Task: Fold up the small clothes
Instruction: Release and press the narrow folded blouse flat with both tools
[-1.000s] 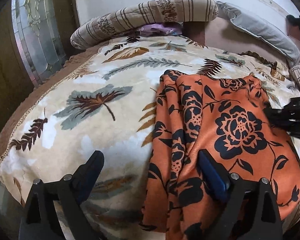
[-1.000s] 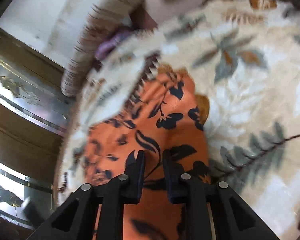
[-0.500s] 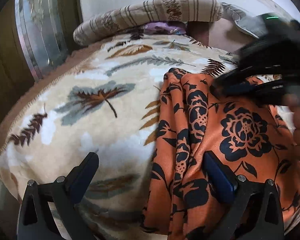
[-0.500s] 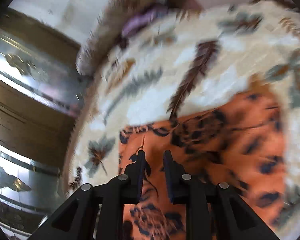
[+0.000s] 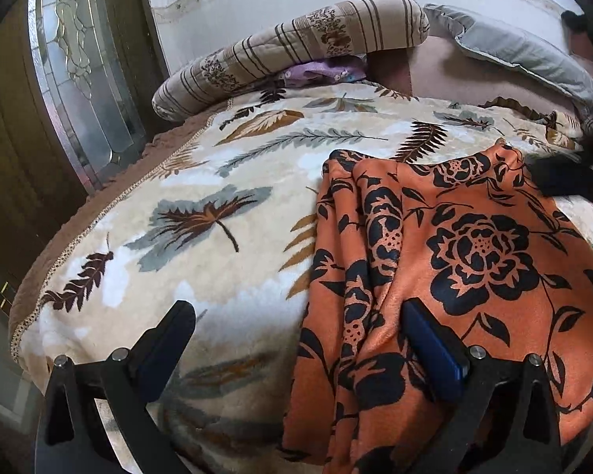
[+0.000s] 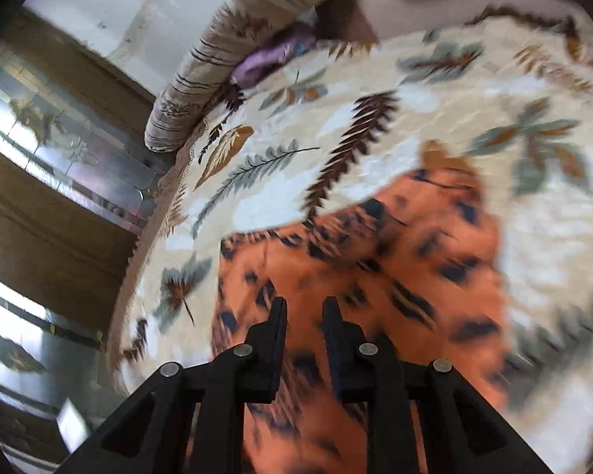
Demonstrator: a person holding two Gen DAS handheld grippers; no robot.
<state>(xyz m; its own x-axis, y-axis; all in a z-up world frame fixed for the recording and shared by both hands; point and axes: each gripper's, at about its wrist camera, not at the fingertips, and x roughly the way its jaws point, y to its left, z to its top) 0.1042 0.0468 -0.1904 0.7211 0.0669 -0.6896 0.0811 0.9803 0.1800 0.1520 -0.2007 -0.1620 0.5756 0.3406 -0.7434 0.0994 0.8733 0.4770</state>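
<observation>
Item: orange floral garment (image 5: pixel 474 260), lying partly folded on our bed's leaf-print blanket (image 5: pixel 217 205). Left claw (image 5: pixel 296 339) spread wide, straddling its bunched edge. Right claw (image 6: pixel 304 316) nearly pressed together, pinching nothing. Risk: slippery fabric sliding, fold skewing.

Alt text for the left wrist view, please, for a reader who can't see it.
The open left gripper hovers over the left edge of an orange garment with black flowers, lying rumpled on a leaf-print blanket. Behind are a striped bolster and a grey pillow.
</observation>
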